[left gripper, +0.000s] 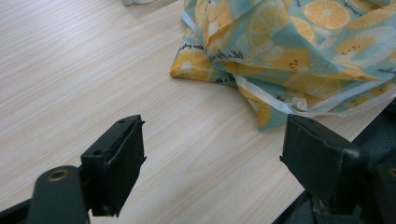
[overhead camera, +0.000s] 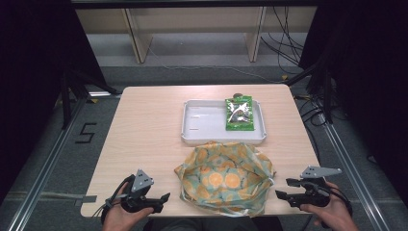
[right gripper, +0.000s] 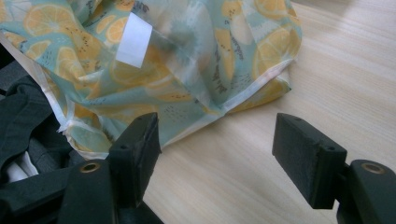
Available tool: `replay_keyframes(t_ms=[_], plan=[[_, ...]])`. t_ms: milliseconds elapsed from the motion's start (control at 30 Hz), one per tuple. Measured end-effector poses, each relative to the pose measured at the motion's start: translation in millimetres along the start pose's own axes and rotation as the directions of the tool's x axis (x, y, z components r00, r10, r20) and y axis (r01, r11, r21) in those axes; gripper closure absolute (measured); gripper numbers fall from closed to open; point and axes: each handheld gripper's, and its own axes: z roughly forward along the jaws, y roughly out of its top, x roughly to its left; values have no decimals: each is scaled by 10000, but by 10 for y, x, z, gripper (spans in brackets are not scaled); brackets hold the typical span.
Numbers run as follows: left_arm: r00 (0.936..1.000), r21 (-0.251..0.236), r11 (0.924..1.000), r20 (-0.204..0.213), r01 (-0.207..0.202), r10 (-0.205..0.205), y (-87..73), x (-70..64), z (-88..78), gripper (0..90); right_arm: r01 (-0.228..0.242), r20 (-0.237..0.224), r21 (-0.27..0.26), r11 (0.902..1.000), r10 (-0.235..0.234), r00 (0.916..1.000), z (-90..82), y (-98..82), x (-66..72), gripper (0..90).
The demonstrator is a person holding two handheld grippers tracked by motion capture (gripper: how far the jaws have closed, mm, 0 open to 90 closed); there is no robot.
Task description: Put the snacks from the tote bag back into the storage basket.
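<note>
Teal and orange citrus print on pale wood.

The bag (overhead camera: 225,177) is teal, printed with orange and yellow citrus slices and small dark lettering, edged in white, with a white label (right gripper: 134,39) on it. The table (overhead camera: 144,125) is pale wood with a fine grain. The tray (overhead camera: 202,126) is white; the packet (overhead camera: 239,113) is green with a silvery centre. Both grippers (overhead camera: 166,197) (overhead camera: 280,188) are black with grey plates.

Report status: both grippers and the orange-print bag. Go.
Left gripper open, nothing between the jaws. Right gripper open, jaws bare. Orange-print bag crumpled on table edge between them, untouched. Nothing in the way.
</note>
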Motion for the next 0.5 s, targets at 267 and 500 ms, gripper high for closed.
replay_keyframes(t_ms=[267, 500], plan=[[10000, -4, 10000, 11, -3, 3, 0, 0, 3, 202, -440, -203, -12, 9990, 440, 9988, -6, 1, 13, 330], [9999, -87, 9999, 16, 118, -118, 0, -4, 12, 202, -262, 2, 44, 9996, 262, 9997, -6, 3, -2, 330]])
